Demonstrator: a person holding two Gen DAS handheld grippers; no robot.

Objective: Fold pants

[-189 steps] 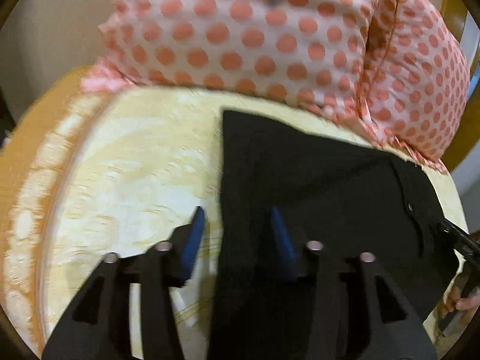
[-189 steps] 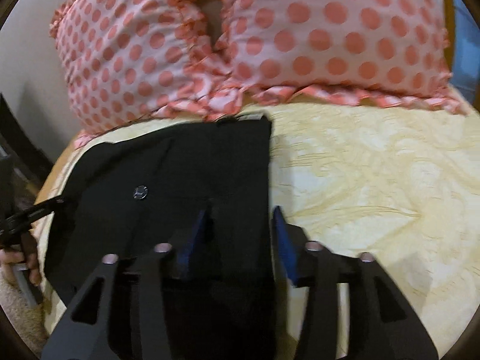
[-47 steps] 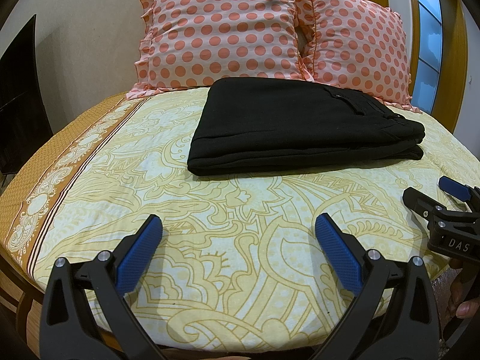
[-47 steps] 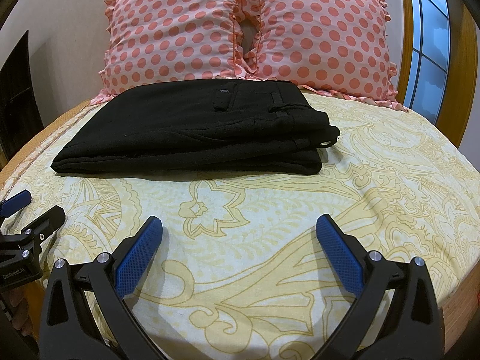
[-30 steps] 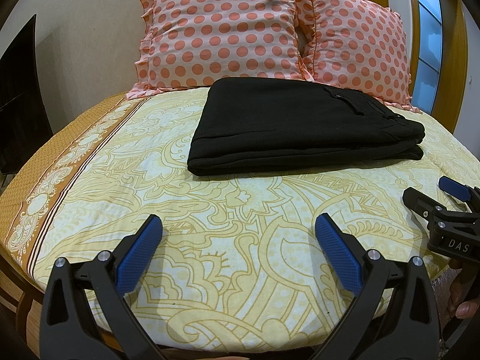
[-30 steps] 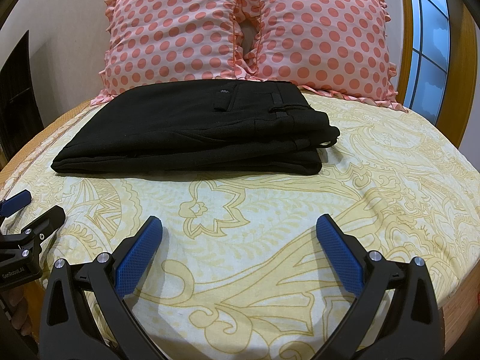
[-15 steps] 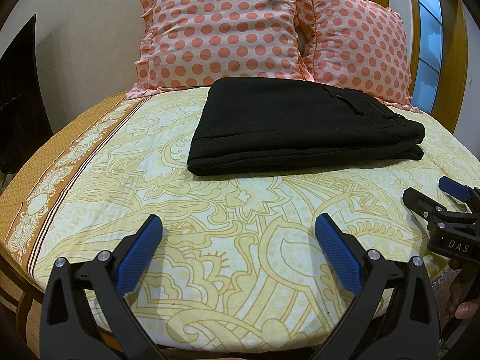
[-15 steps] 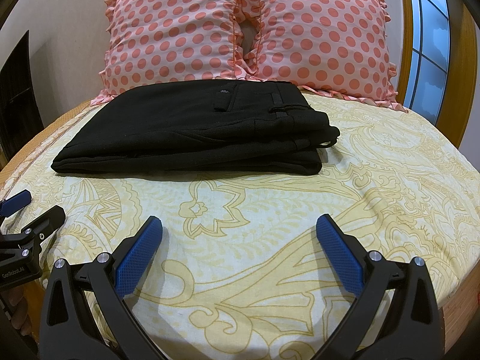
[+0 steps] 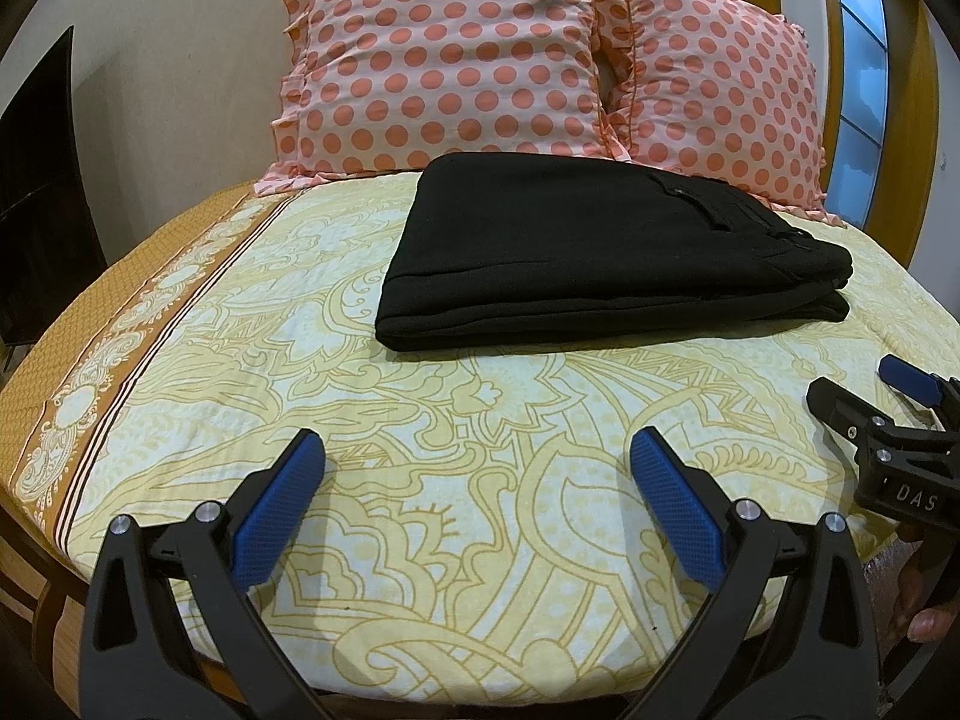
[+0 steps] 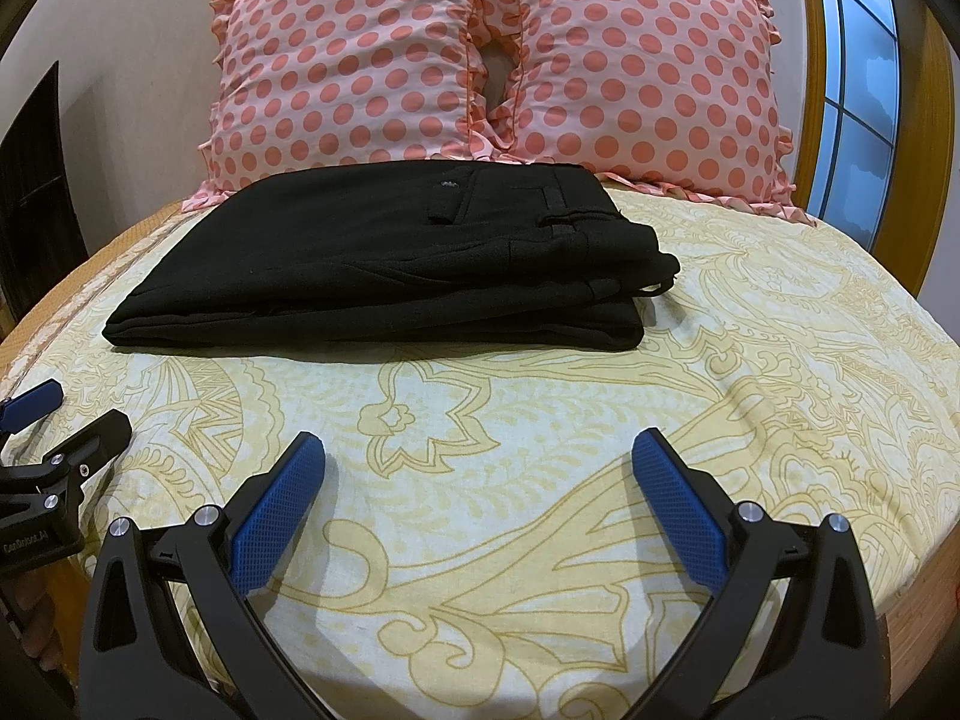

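Note:
The black pants (image 9: 600, 252) lie folded in a flat stack on the yellow patterned bed sheet (image 9: 420, 420), in front of the pillows; they also show in the right wrist view (image 10: 390, 264). My left gripper (image 9: 477, 450) is open and empty, low over the sheet, well short of the pants. My right gripper (image 10: 477, 450) is open and empty too, near the bed's front edge. Each gripper shows at the side of the other's view: the right one (image 9: 888, 414) and the left one (image 10: 54, 426).
Two pink polka-dot pillows (image 10: 498, 60) stand against the headboard behind the pants. A wooden window frame (image 10: 918, 120) is on the right. A dark panel (image 9: 36, 198) stands left of the bed. The bed's edge runs close below both grippers.
Since 6.3 s ago both grippers let go of the pants, opened wide and drew back to the bed's front edge. Nothing has moved over the last 1.6 s.

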